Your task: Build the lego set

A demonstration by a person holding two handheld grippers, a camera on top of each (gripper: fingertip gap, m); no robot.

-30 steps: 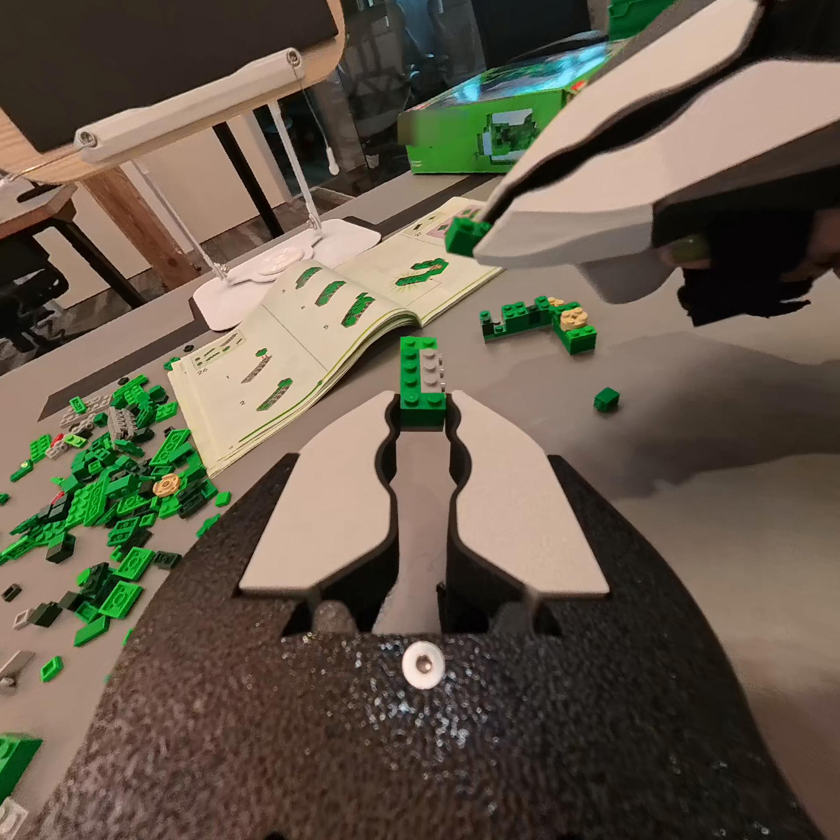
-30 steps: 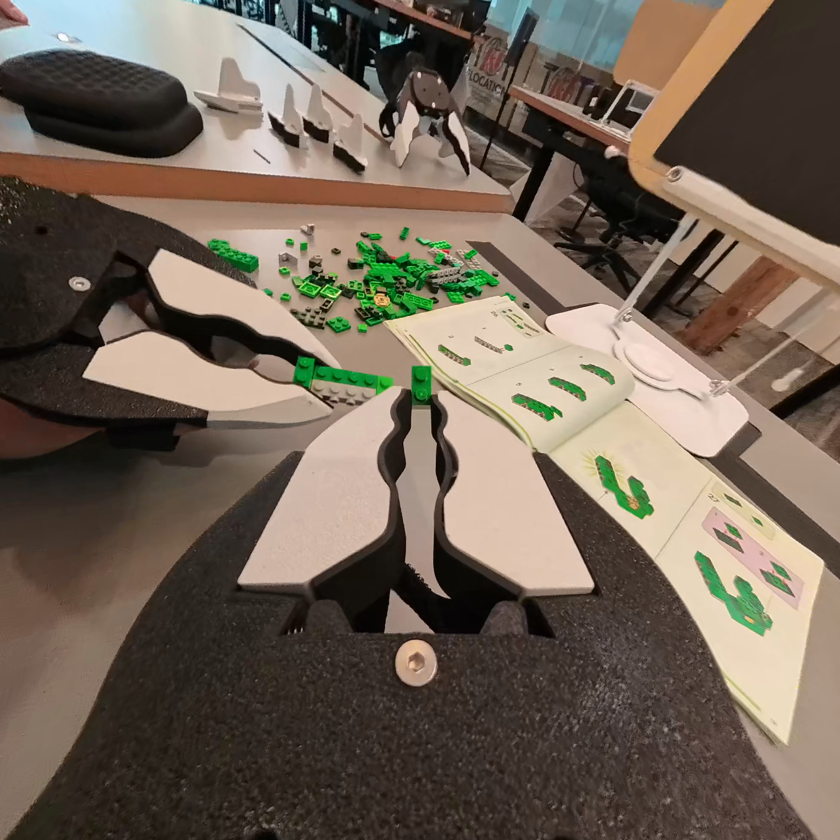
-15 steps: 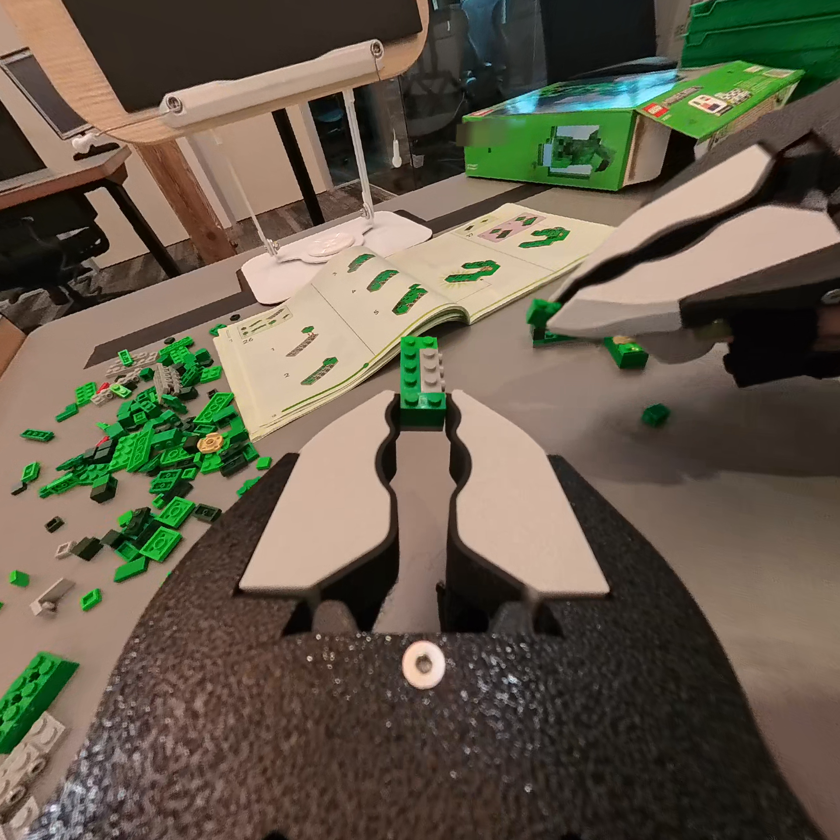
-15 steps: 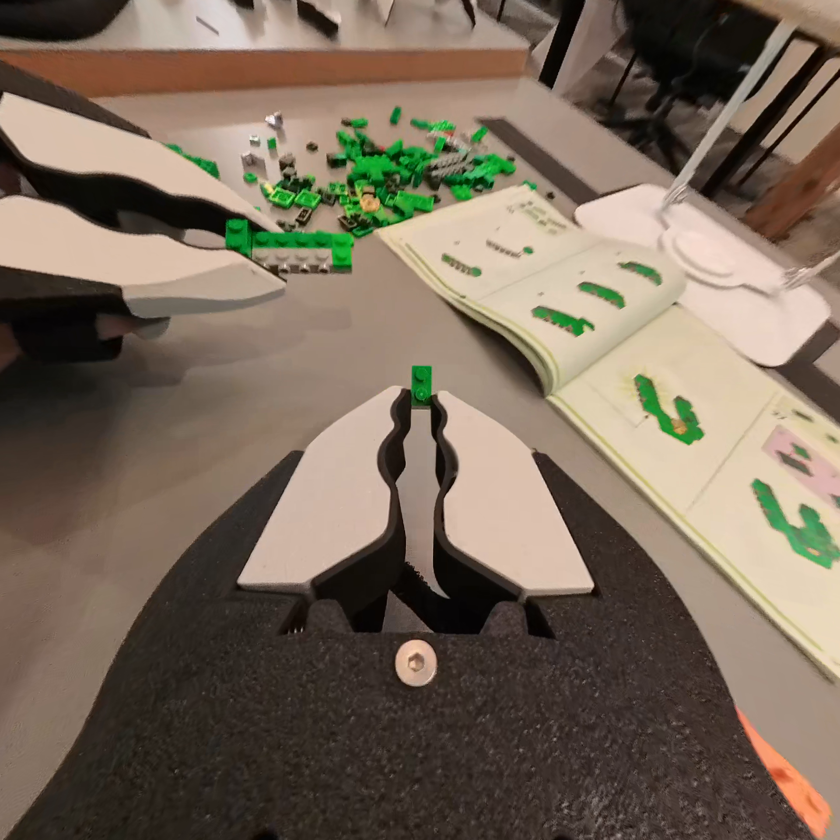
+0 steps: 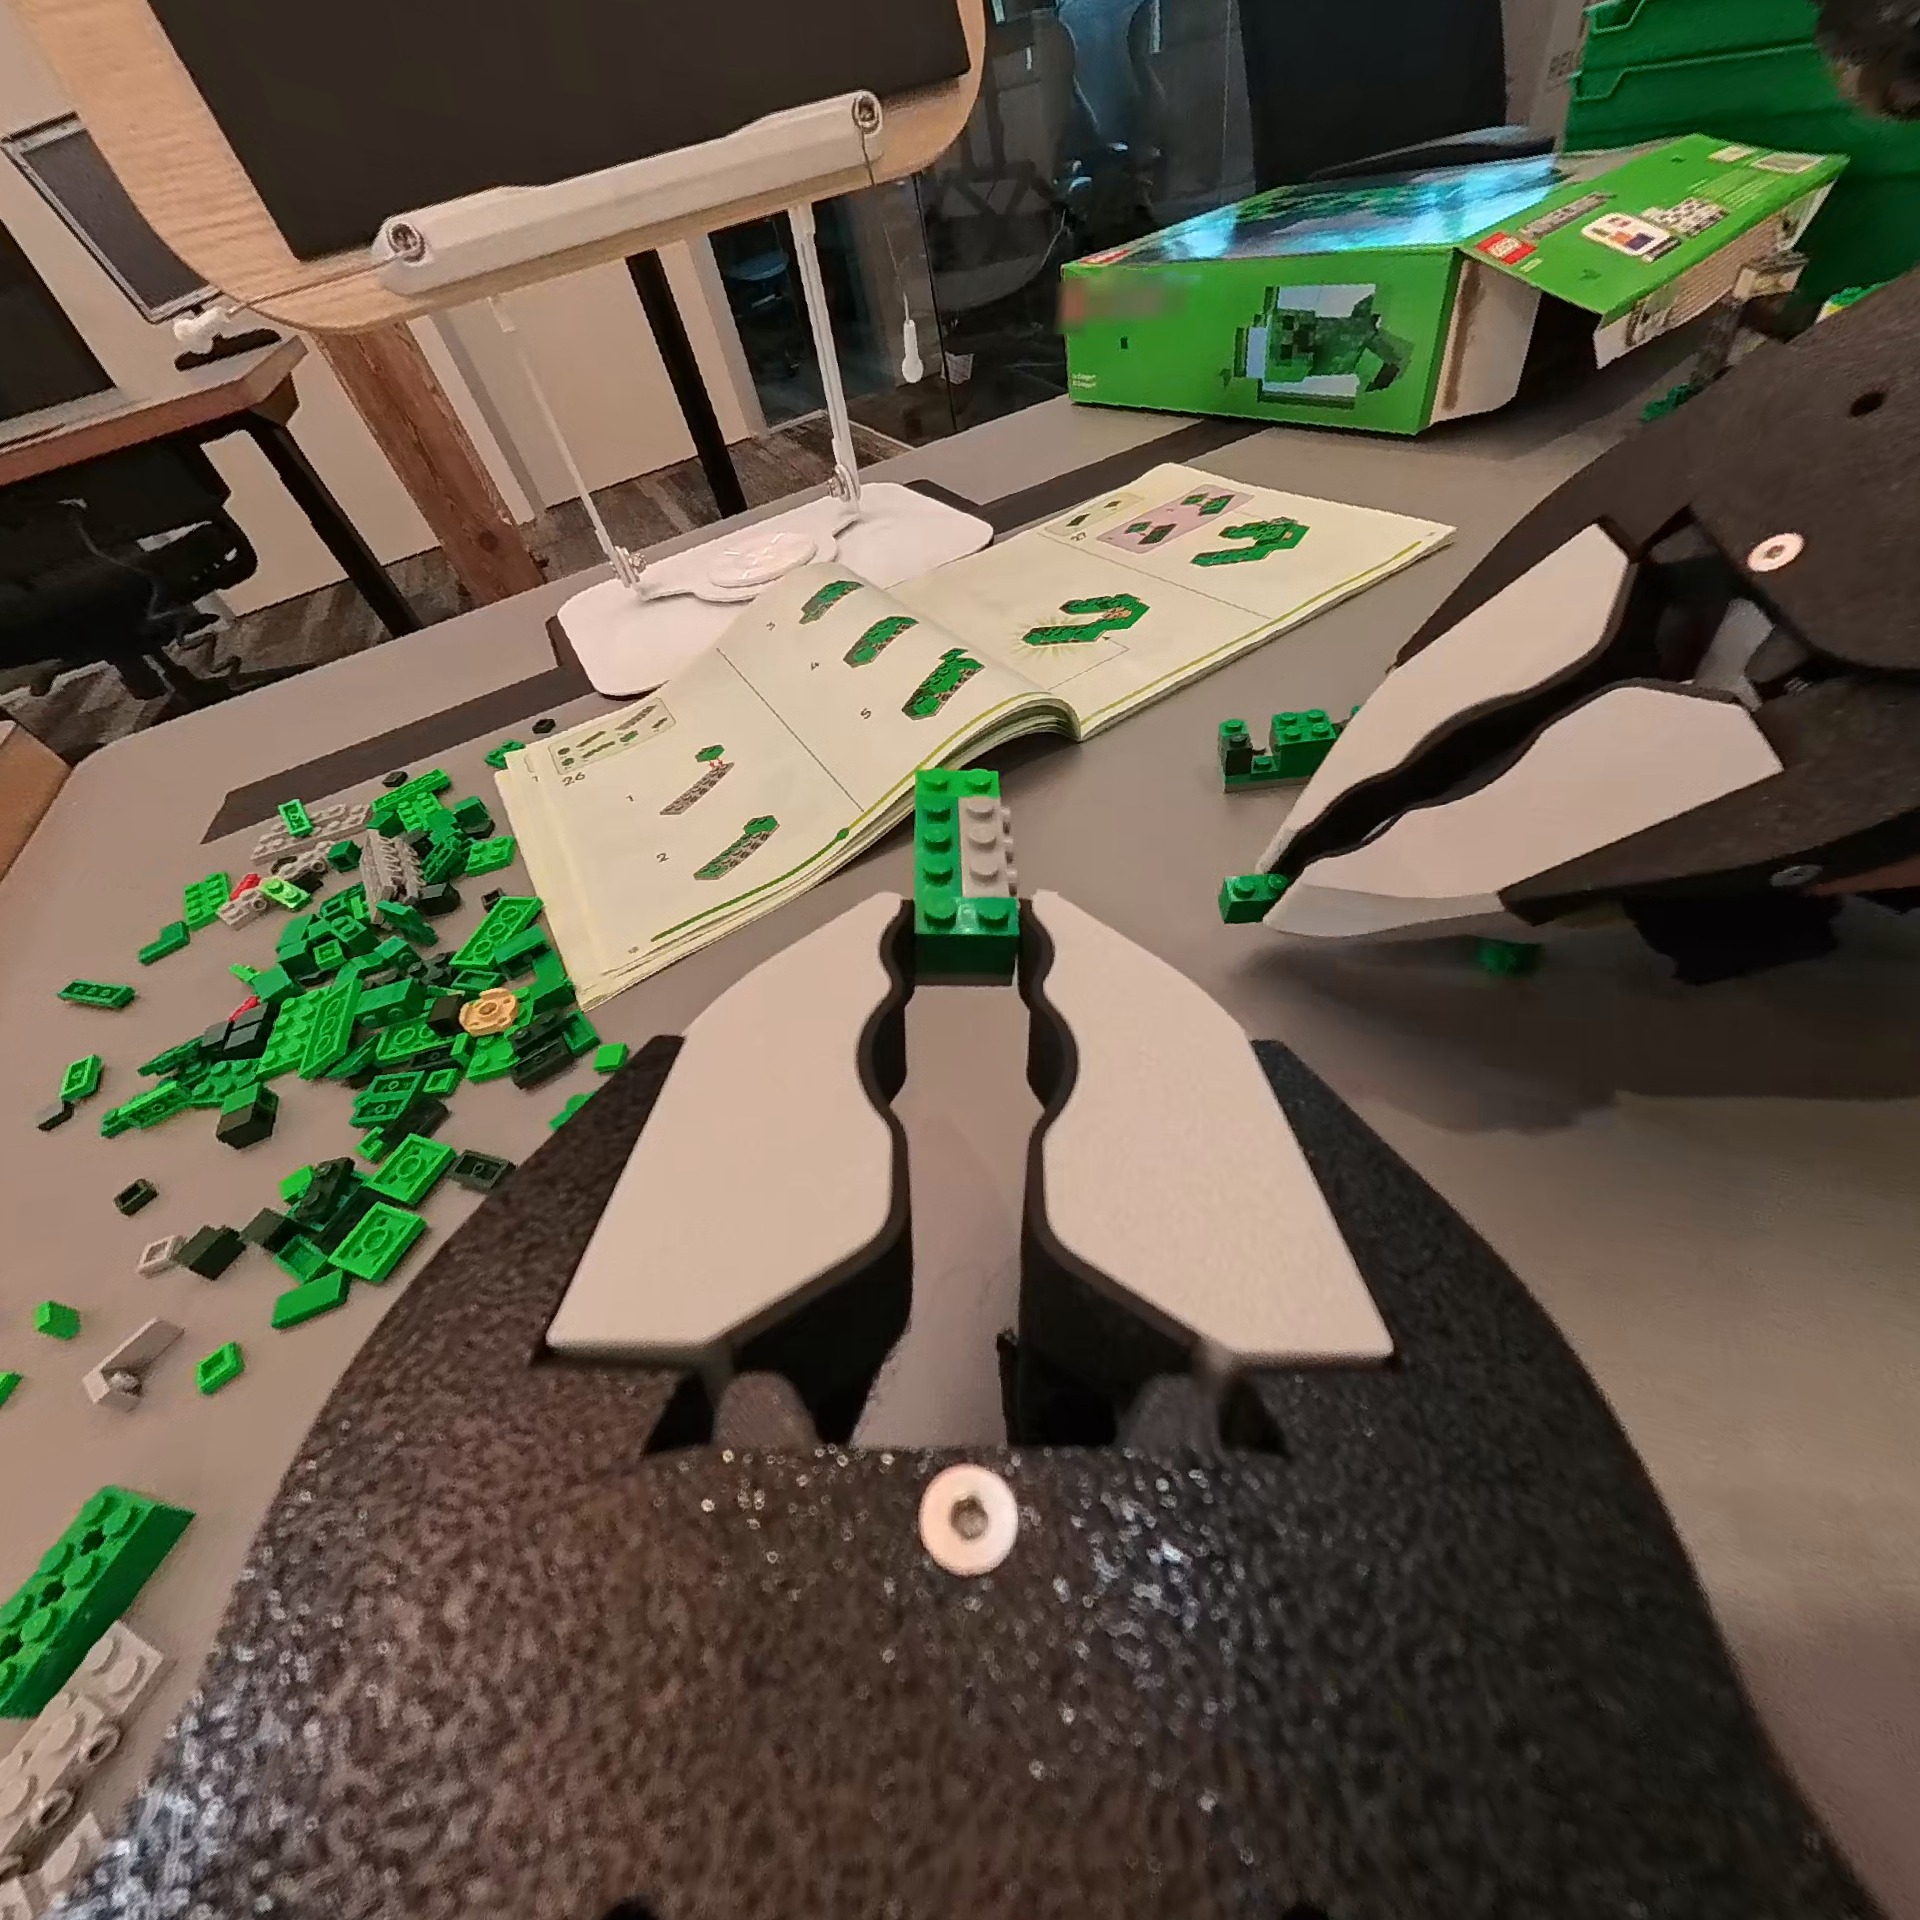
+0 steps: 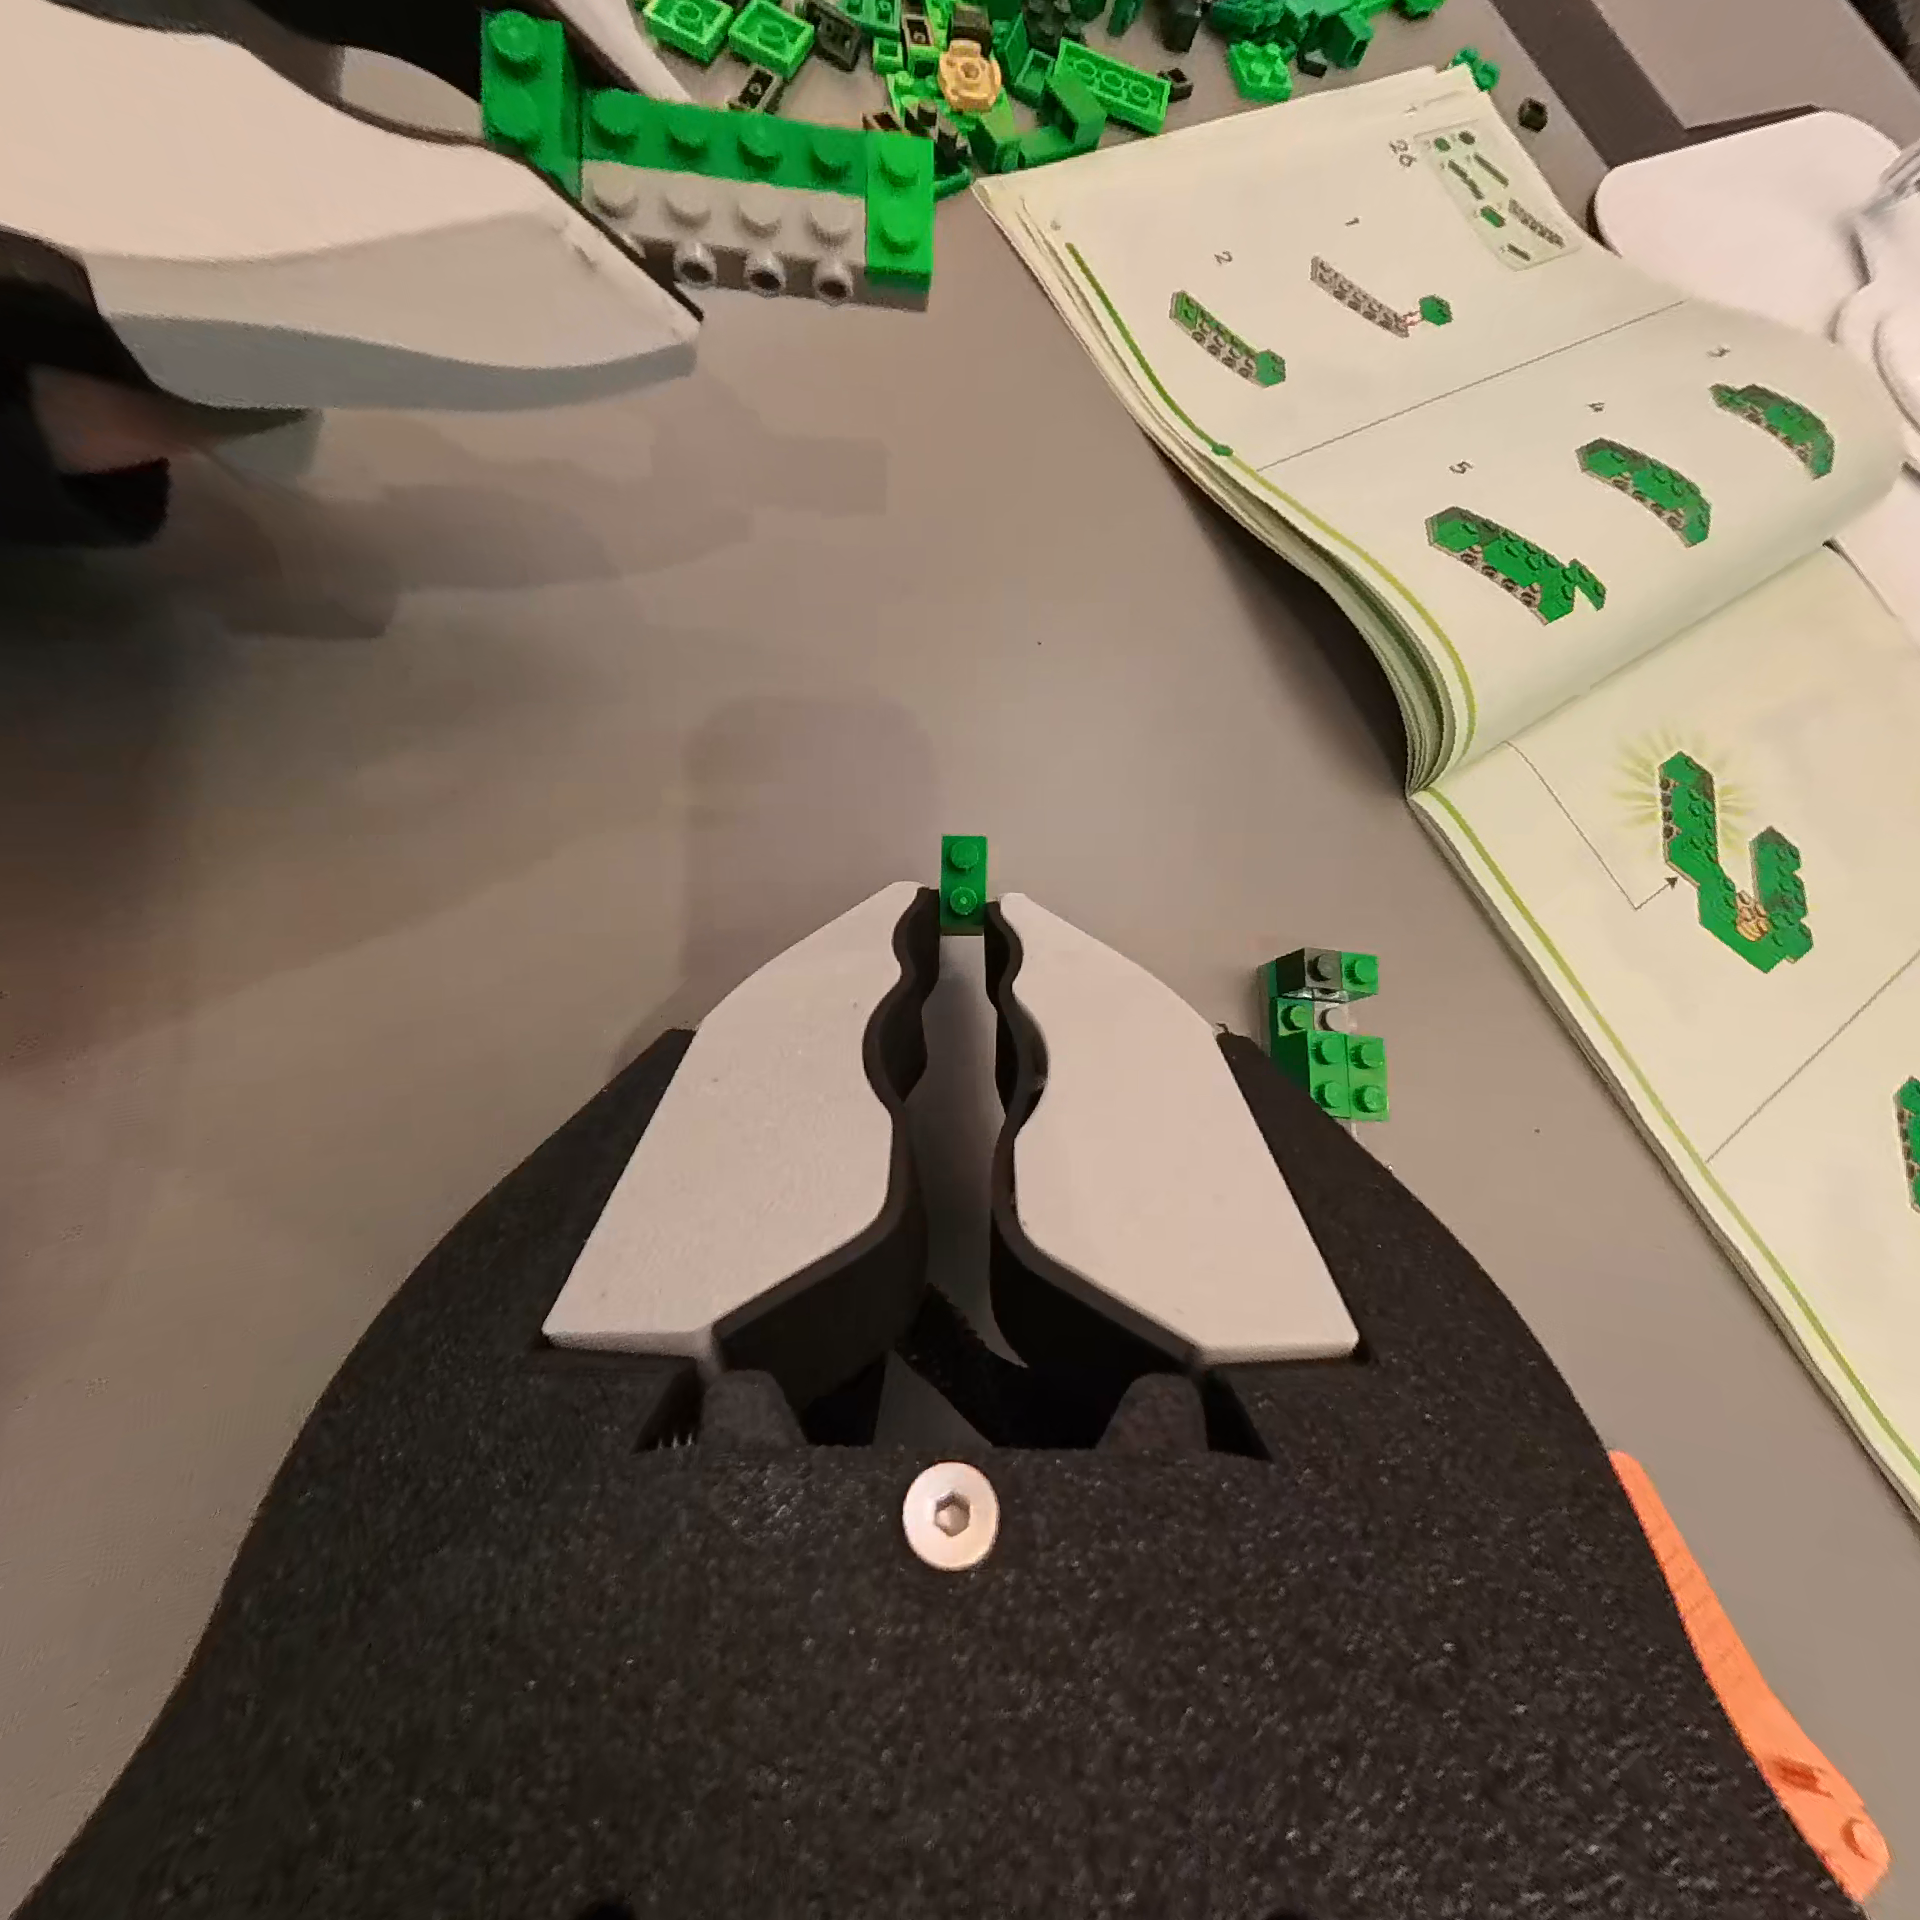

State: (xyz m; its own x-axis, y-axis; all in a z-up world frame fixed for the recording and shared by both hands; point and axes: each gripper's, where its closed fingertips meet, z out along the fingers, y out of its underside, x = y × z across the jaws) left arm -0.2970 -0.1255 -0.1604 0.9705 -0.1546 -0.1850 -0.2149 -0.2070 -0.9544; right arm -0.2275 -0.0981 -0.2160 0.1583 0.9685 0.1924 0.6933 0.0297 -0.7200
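Holding a green-and-grey strip by one end, the left gripper has its fingers closed on the strip's near green brick, and the rest of the strip juts straight forward off the tips, studs up. The right gripper is pinched nearly shut on a small green plate, which sticks out past its tips with two studs showing.

The move ahead, as I judge it, is to seat that plate on the strip, so what matters is how the two lie. In the right wrist view the strip sits up and to the left of the plate, well apart from it, its long axis running left to right across the view. The grey brick's side studs face the right gripper. The strip's free green end is the nearer part; the other end is buried in the left gripper. The plate's long axis points forward, roughly square to the strip.

Between them the bench is bare grey, so the right gripper has open room to travel forward and left. To its right a small sub-build sits just beside the gripper body, and the open manual lies beyond. The loose brick pile lies left of the left gripper, out of the path.
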